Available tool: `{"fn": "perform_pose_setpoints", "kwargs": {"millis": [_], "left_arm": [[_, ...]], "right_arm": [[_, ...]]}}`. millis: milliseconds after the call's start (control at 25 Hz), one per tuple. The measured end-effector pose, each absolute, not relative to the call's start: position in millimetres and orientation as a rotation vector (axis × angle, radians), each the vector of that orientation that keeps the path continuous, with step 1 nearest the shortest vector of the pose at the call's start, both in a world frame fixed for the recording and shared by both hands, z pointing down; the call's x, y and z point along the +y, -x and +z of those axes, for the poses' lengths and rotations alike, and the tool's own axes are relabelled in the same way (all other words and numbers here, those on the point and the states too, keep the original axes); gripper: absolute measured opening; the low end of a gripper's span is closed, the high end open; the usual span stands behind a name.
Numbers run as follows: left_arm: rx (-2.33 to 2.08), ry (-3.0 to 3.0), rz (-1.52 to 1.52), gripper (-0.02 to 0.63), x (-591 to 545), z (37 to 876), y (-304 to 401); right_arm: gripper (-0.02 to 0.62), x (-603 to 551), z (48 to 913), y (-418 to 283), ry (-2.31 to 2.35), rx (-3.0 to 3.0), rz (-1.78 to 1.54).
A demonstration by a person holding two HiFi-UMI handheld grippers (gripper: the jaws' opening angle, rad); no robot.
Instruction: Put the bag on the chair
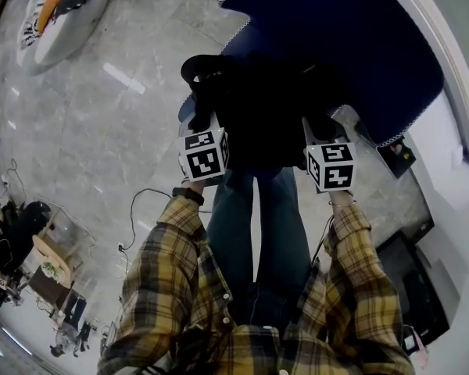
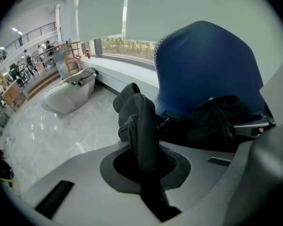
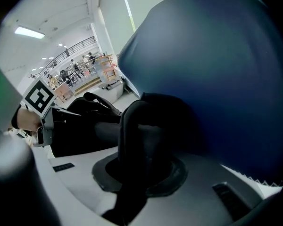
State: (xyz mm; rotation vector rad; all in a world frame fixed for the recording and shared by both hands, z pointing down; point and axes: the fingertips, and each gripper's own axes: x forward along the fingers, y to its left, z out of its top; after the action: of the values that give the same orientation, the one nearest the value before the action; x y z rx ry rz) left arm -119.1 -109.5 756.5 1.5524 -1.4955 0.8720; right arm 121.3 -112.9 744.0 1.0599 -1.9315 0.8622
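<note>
The left claw [image 2: 142,161] and the right claw [image 3: 134,166] each pinch narrowly on a strap of the black fabric bag [image 1: 266,108], which spans between them, against the blue upholstered chair [image 1: 352,45].

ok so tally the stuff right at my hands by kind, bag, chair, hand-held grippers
black bag: 1
blue chair: 1
hand-held gripper: 2, left, right
total: 4

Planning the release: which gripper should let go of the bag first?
Probably the right gripper: its strap sits close against the blue chair back. The left gripper holds a strap at the outer side of the bag, beside the floor, so it should steady longer.
</note>
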Motion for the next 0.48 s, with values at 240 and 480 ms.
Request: {"fn": "perform_pose_setpoints", "kwargs": {"millis": [240,480], "left_arm": [[-1.49,-1.535,0.856,0.034,-106.8,758.0,118.3],[-1.482,-1.524,0.836,0.034,-106.3,758.4,118.8]], "right_arm": [[0.055,-107.0,750.8,-122.6,-1.052,-1.905,0.85],[0.091,-107.4,752.4,-120.9,-1.04,-1.905,0.873]]}}
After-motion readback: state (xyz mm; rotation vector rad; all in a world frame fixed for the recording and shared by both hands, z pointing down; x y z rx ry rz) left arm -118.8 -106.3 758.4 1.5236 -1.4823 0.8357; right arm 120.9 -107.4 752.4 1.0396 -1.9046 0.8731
